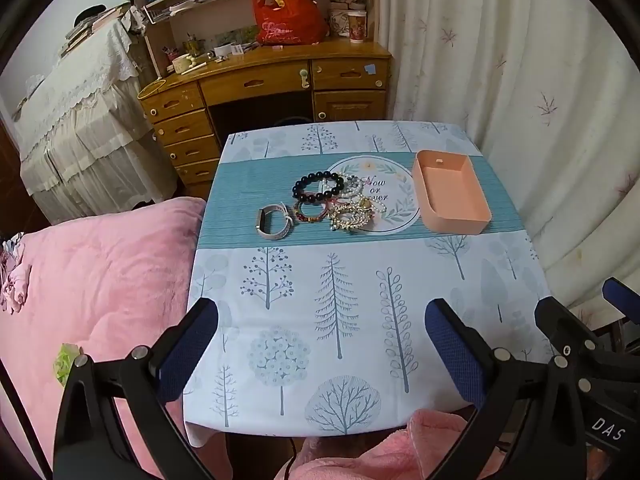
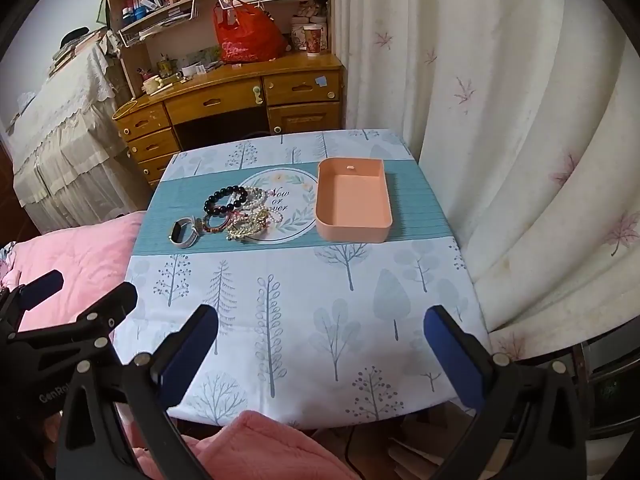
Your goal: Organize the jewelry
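Both claws spread wide, nothing between the jaws, hovering over the near edge of the tabletop (image 1: 360, 360).

Landmark: the pink tray (image 2: 354, 204), empty, long axis running away from the claws. Jewelry pile (image 2: 236, 214) lies just left of the tray, not touching it; the watch band (image 2: 183, 233) is the leftmost piece.

Left claw (image 1: 320, 352) faces the pile almost head-on, so my guess is it has the shorter reach; right claw (image 2: 320, 354) lines up with the tray.

Bare cloth between claws and pile, open approach. Tabletop's right edge is just beyond the tray.
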{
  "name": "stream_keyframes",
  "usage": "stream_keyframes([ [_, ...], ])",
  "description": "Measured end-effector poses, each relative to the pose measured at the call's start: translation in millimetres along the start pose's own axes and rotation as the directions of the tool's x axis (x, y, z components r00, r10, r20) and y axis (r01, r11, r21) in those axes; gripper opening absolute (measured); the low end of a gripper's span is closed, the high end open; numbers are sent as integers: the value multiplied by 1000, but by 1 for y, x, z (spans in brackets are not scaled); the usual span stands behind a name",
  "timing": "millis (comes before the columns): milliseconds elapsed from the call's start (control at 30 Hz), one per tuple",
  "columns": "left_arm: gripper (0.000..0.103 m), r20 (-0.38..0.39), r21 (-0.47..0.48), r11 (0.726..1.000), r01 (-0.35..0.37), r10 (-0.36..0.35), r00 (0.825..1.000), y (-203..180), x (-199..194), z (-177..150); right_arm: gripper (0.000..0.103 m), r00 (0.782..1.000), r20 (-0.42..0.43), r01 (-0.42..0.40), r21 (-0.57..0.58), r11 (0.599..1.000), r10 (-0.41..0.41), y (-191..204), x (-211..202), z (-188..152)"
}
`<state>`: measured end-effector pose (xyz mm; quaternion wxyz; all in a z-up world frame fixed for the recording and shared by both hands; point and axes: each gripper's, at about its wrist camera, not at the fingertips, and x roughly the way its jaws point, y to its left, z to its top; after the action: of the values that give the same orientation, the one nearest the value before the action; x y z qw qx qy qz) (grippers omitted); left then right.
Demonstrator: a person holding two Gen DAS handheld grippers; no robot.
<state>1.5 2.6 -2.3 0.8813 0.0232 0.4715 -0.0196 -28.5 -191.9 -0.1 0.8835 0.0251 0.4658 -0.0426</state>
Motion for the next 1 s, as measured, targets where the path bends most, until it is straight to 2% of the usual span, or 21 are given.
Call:
stream_keyframes([
  [1000, 102, -8, 15, 1000, 6, -6, 1000, 5, 0, -5, 103, 1000, -22, 15, 11, 1000, -14, 2, -2, 1],
])
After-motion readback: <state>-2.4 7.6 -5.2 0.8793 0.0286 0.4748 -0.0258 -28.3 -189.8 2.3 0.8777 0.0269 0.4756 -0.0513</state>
